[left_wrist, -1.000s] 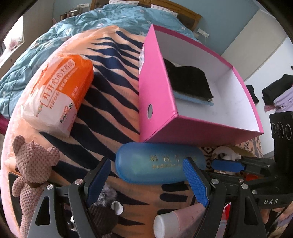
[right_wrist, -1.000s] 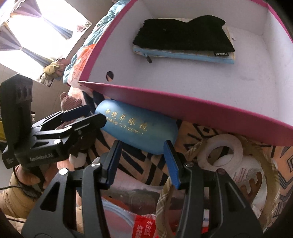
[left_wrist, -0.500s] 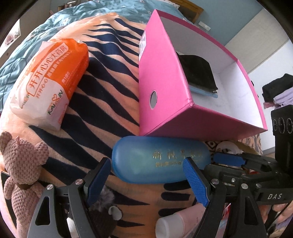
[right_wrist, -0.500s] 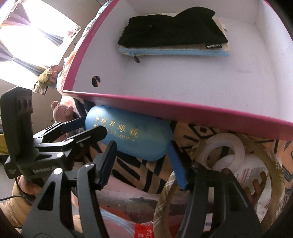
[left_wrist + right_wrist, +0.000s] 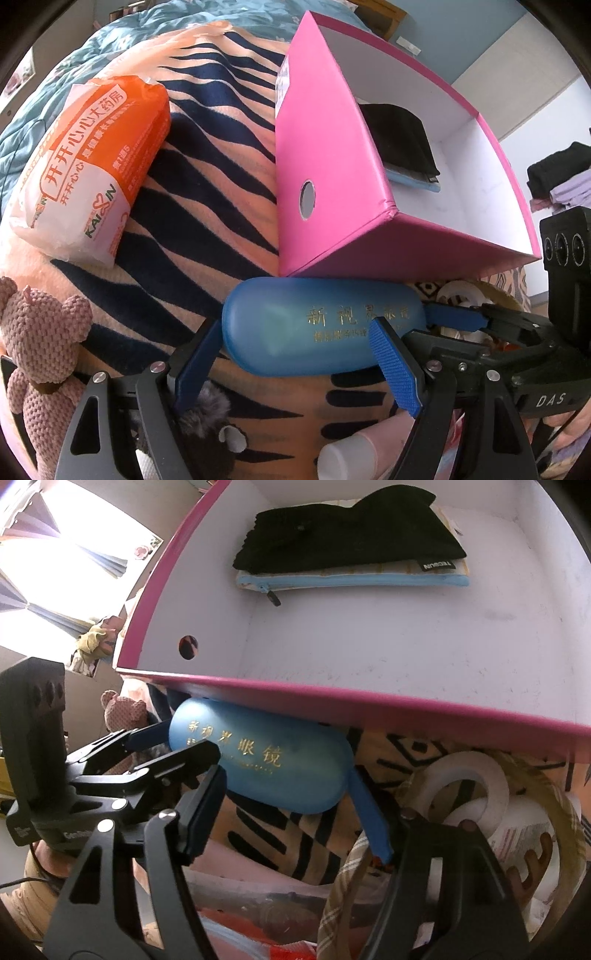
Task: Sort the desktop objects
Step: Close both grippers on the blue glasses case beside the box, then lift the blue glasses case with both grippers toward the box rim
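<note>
A blue glasses case [image 5: 317, 328] with gold lettering lies on the striped blanket against the front wall of a pink box [image 5: 332, 177]. My left gripper [image 5: 295, 354] is open, its blue pads [image 5: 395, 365] flanking the case's near side. My right gripper [image 5: 288, 805] is also open and straddles the other end of the case [image 5: 258, 764], one finger passing behind it. Whether the pads touch the case I cannot tell. Inside the pink box [image 5: 332, 698] lie a black pouch [image 5: 347, 542] and a blue-zipped pouch [image 5: 351, 579].
An orange tissue pack [image 5: 85, 166] lies at the left and a pink knitted bear [image 5: 40, 332] near the left edge. A grey fuzzy toy [image 5: 210, 417] and a pink tube [image 5: 354, 450] sit under the left gripper. Tape rolls [image 5: 465, 786] and a plaid headband [image 5: 343, 886] crowd the right.
Both grippers have moved forward, so the glasses case now sits deeper between their fingers. The case itself has stayed by the box wall.
</note>
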`<action>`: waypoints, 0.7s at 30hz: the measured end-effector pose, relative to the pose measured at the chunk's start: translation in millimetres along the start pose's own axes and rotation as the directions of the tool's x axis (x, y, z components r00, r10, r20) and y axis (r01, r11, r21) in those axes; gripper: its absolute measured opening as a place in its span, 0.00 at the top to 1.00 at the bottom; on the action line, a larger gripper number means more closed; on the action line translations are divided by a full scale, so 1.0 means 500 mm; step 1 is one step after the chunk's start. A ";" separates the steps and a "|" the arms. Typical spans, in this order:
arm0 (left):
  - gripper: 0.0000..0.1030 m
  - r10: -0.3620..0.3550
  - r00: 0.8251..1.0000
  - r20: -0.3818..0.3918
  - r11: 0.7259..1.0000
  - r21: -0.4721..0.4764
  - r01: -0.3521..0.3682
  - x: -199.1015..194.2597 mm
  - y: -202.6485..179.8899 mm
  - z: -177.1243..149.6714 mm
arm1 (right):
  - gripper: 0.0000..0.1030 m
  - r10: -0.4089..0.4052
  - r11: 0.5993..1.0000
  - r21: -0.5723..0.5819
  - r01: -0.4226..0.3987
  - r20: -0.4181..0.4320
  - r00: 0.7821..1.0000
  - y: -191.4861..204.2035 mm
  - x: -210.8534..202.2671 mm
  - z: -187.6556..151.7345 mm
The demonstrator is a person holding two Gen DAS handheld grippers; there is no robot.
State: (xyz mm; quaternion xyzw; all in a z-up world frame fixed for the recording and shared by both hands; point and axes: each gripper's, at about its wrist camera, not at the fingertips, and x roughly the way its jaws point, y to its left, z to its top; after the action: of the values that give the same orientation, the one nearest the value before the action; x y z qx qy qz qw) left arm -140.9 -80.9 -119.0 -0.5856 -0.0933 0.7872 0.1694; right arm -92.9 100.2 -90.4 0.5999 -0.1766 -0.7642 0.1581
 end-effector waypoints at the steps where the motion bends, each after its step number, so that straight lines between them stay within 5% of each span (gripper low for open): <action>1: 0.20 0.000 1.000 -0.003 1.000 0.001 0.000 0.002 -0.003 0.003 | 0.30 0.001 1.000 -0.003 -0.001 0.000 1.000 0.001 0.001 -0.001; 21: 0.20 0.002 1.000 -0.028 1.000 0.011 -0.002 -0.003 -0.005 -0.012 | 0.31 0.013 1.000 -0.013 -0.013 -0.003 1.000 0.007 0.014 0.000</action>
State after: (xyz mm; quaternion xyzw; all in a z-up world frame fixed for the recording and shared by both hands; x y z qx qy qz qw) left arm -134.5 -79.5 -118.8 -0.5959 -0.0861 0.7795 0.1730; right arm -94.5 94.1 -94.8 0.5986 -0.1753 -0.7635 0.1674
